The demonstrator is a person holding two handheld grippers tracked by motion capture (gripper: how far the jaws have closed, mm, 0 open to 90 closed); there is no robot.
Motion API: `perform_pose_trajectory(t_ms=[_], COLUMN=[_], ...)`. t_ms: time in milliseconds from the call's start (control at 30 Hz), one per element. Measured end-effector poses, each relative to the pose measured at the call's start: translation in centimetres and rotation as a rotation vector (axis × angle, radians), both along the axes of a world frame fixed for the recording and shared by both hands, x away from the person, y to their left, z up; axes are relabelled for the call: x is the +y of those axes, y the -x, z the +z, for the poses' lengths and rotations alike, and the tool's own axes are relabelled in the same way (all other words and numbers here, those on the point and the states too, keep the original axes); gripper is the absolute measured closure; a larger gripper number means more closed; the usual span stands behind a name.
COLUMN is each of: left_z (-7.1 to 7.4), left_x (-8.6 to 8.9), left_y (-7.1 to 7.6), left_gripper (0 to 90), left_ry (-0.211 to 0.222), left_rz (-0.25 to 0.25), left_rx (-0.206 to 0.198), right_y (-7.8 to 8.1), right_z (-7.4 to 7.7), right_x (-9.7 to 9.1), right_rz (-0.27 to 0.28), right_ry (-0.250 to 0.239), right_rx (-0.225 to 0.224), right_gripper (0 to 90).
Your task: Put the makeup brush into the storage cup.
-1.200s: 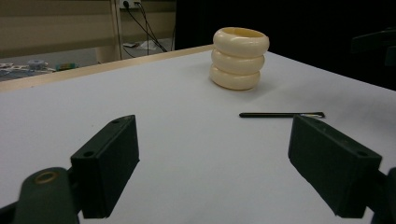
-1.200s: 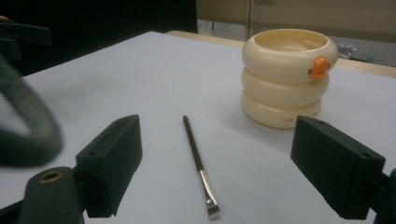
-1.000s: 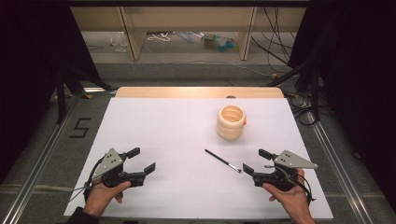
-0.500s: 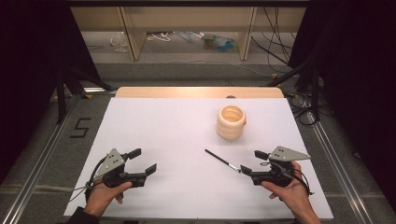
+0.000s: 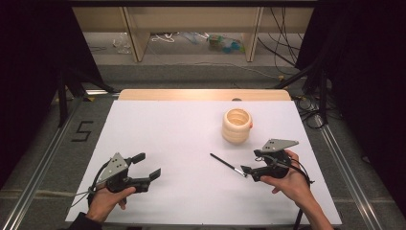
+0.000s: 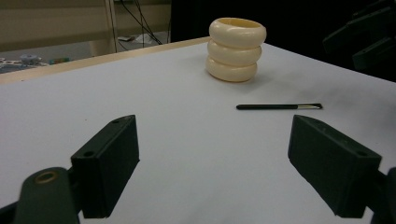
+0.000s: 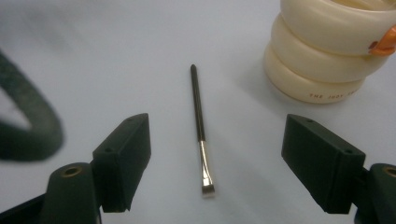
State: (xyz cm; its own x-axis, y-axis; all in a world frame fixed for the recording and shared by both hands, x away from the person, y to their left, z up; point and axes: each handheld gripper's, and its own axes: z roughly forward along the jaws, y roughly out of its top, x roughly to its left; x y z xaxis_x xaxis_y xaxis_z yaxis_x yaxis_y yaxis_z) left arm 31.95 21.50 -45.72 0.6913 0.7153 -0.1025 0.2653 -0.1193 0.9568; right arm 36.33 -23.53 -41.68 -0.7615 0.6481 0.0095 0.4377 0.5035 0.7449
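Your right gripper sits at the near right of the counter, its fingers apart with nothing pressed between them; they have just been closing a little. In the right gripper view the brush lies flat on the white surface in the gap between those fingers, touching neither, with its metal ferrule and bristle end nearest the gripper and its dark handle pointing away. In the high view the brush lies at a slant, its bristle end just beside your right gripper's fingertips and its handle tip pointing to the far left.

The cream ribbed cup stands upright farther back, to the far side of the brush and near it but apart from it. In the right gripper view an orange tab shows at its rim.

Your left gripper rests at the near left, well apart from the brush, and its fingers stand wide apart over bare counter. From the left gripper view the brush and the cup lie beyond them.
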Motion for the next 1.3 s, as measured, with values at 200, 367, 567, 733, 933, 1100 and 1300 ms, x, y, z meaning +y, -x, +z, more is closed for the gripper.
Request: perform_pose_trajectory(t_ms=[200, 367, 567, 733, 933, 1100, 1300], left_z=[-0.1, -0.1, -0.1, -0.2, -0.2, -0.2, -0.1], left_x=[-0.1, -0.1, -0.1, -0.1, -0.2, -0.2, -0.1], left_y=[-0.1, -0.1, -0.2, -0.2, -0.2, -0.2, -0.3], left_gripper=[16.4, 16.5, 16.5, 16.7, 16.7, 16.8, 16.9], left_ry=[-0.001, -0.004, -0.012, 0.000, -0.010, -0.004, -0.015], left_rz=[0.001, -0.005, -0.012, -0.006, -0.014, -0.011, -0.018], left_rx=[0.010, 0.007, 0.007, 0.009, 0.003, 0.010, 0.000], right_y=[-1.2, -2.4, -3.5, -4.4, -5.3, -5.9, -6.4], right_z=[0.3, 0.1, -0.1, -0.7, -1.4, -1.6, -2.1], right_x=[1.2, 2.5, 3.9, 5.0, 6.5, 7.6, 8.2], right_rz=[0.014, 0.043, 0.071, 0.096, 0.122, 0.165, 0.174], right_ry=[0.065, 0.155, 0.232, 0.288, 0.368, 0.418, 0.464], right_rx=[0.053, 0.114, 0.143, 0.189, 0.240, 0.263, 0.302], right_gripper=[26.3, 27.8, 30.1, 31.8, 37.8, 44.4, 46.9])
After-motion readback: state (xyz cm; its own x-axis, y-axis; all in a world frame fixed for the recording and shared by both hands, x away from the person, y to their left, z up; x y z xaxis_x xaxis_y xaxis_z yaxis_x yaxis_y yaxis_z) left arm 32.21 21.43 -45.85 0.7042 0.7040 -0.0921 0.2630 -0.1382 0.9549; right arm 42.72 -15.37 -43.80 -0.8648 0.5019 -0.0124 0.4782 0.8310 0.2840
